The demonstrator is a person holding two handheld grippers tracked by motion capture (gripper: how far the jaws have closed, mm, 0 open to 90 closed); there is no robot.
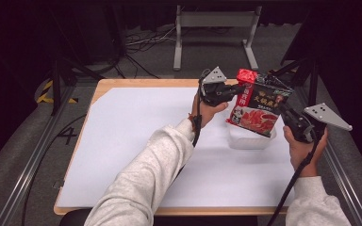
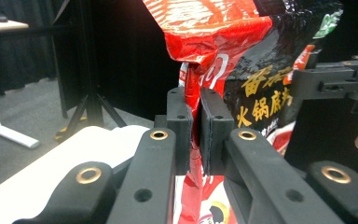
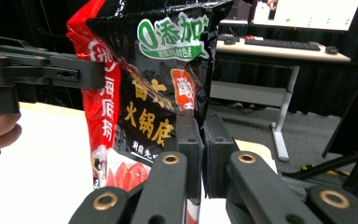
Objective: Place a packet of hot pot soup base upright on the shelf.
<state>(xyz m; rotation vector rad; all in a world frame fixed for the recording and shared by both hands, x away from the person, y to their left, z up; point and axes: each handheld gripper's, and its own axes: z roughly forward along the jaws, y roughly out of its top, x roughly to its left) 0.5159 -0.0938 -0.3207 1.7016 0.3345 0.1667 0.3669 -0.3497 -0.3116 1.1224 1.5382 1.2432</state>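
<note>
On the white table [image 1: 136,141] stands one clear plastic container [image 1: 250,139], directly under the one pouch [image 1: 259,107]. Nothing blocks the way between them. The pouch is black and red, glossy, with yellow characters, and it hangs in the air. The left gripper [image 1: 238,89] pinches its left edge; the right gripper [image 1: 282,109] pinches its right edge, both jaws tight.
</note>
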